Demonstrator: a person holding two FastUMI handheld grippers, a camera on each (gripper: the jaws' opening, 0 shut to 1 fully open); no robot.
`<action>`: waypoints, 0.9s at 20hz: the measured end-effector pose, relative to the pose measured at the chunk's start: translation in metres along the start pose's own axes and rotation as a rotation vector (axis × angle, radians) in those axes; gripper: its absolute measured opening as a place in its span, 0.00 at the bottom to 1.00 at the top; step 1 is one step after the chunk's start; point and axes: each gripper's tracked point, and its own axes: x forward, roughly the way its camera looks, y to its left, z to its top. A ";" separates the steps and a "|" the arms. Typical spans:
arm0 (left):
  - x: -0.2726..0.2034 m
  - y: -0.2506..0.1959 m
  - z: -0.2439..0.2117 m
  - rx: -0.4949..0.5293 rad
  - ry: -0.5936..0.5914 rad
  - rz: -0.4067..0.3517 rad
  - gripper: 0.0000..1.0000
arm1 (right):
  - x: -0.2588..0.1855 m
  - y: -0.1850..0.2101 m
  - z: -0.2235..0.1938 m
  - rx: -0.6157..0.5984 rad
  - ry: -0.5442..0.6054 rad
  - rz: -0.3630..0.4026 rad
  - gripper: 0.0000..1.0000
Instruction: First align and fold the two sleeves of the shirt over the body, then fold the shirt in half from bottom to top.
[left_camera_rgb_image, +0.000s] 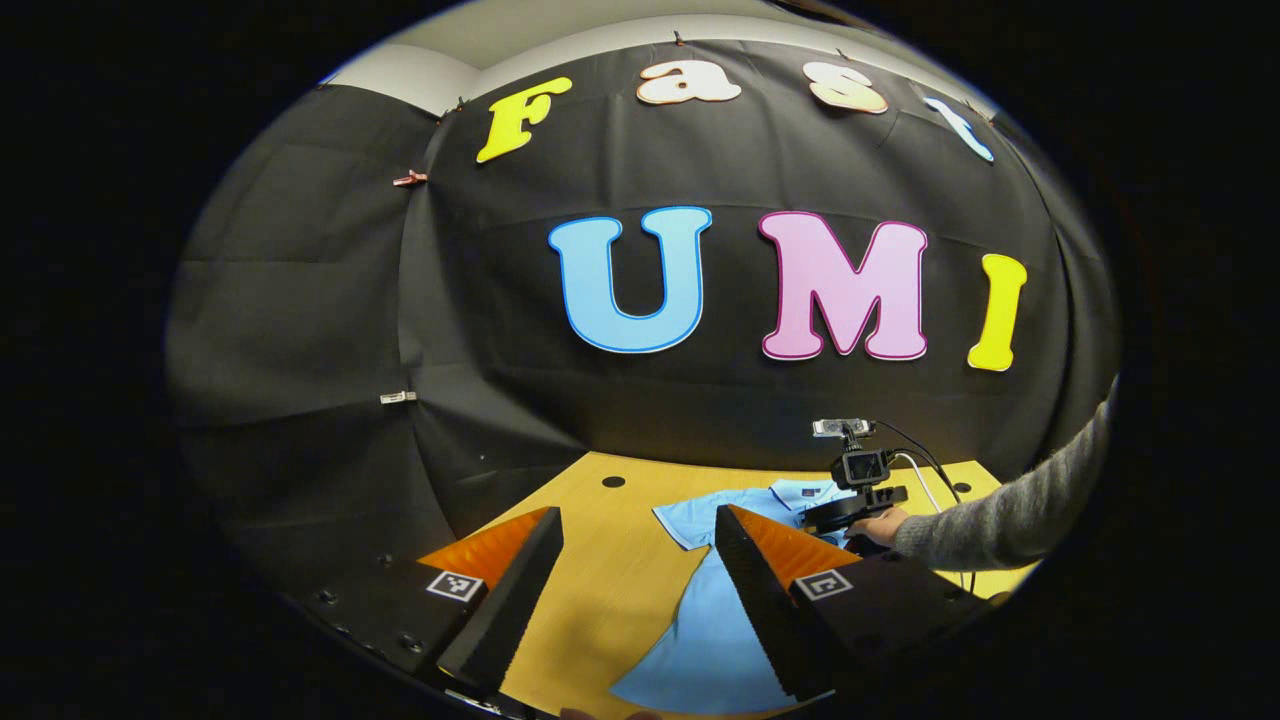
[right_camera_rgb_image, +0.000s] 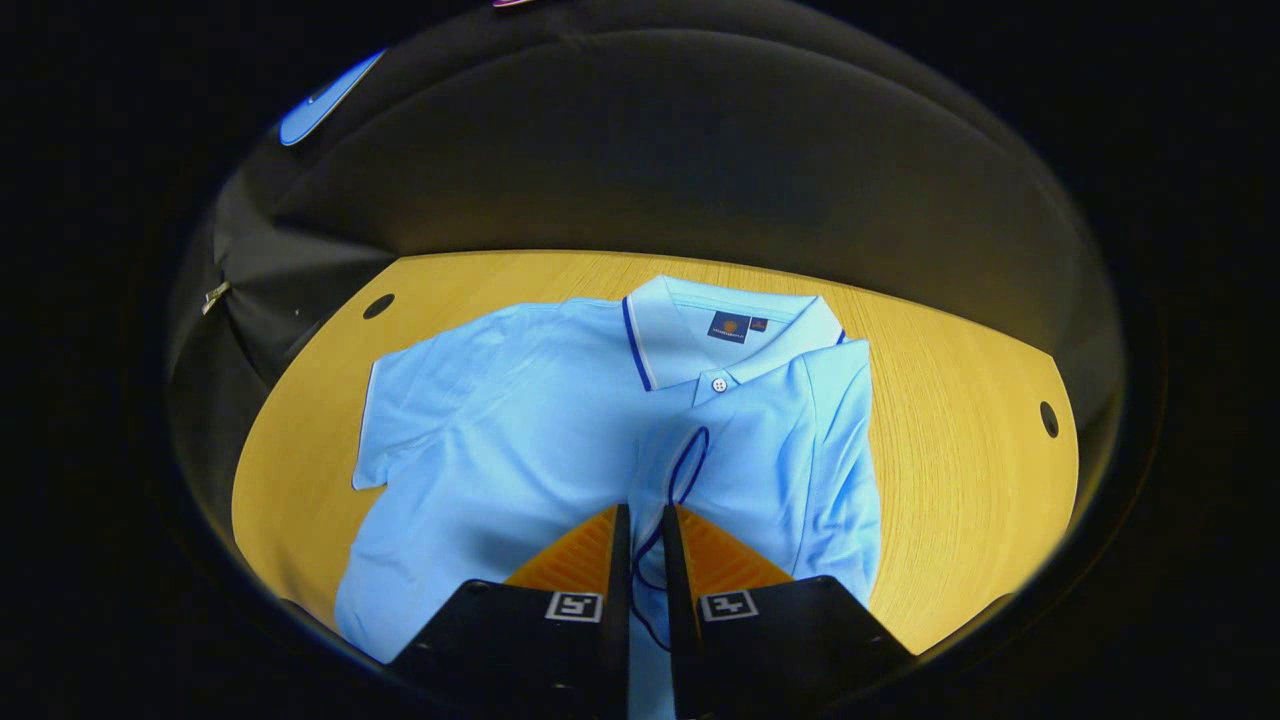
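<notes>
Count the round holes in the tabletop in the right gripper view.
2. One hole sits near the table's far left edge, beyond the shirt; the other hole is by the right edge. Others may lie hidden under the shirt.

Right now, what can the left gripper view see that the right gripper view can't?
Left gripper view: the left gripper open above the table, and farther off a hand in a grey sleeve reaching over the shirt.

Right gripper view: the shirt's collar and button, the folded sleeve lying over the body, the spread sleeve still flat on the table, and the right gripper pinching the folded sleeve's edge.

Both: the light blue shirt on the wooden table.
</notes>
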 end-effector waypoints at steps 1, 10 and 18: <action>-0.001 0.001 0.000 0.001 0.000 0.000 0.98 | 0.001 0.001 0.000 0.003 -0.002 -0.002 0.28; -0.007 0.006 0.003 0.002 -0.002 -0.004 0.98 | -0.039 0.007 0.044 0.014 -0.227 0.020 0.76; 0.009 -0.002 0.006 -0.009 -0.015 -0.078 0.97 | -0.210 0.020 0.085 -0.045 -0.584 0.028 0.75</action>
